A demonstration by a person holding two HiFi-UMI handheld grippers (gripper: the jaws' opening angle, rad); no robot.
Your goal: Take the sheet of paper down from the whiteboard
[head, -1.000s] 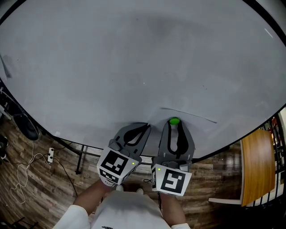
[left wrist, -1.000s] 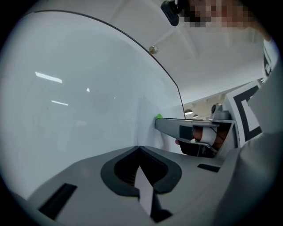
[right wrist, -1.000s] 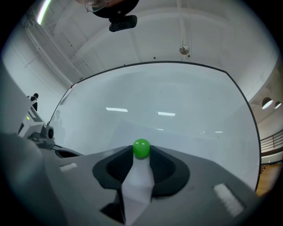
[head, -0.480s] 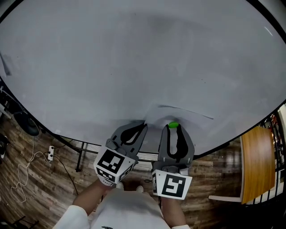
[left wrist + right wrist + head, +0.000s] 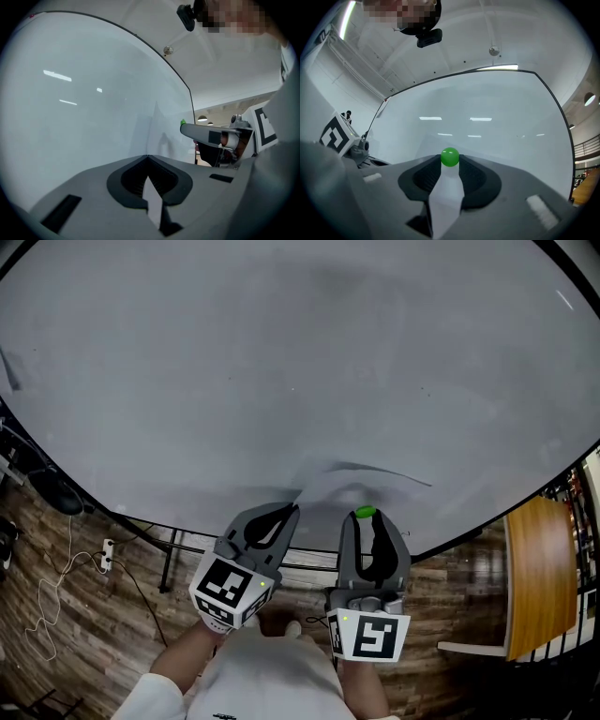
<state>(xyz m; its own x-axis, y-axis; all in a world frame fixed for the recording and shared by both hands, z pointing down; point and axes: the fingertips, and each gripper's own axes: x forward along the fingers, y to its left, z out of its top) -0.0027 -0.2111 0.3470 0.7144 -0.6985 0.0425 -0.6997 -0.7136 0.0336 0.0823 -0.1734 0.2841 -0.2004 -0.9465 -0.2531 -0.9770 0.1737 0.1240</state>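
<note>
1. I'm clamping a green ball between the tips of my right gripper, jaws closed on it.
2. A white strip of paper is showing in the jaw gap just below the ball.
3. I'm facing the whiteboard; ceiling lights are reflecting off it.

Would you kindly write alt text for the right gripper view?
The right tool pinches a small green ball between its jaw tips. Behind it, a large whiteboard fills most of the view and reflects ceiling lights.
</note>
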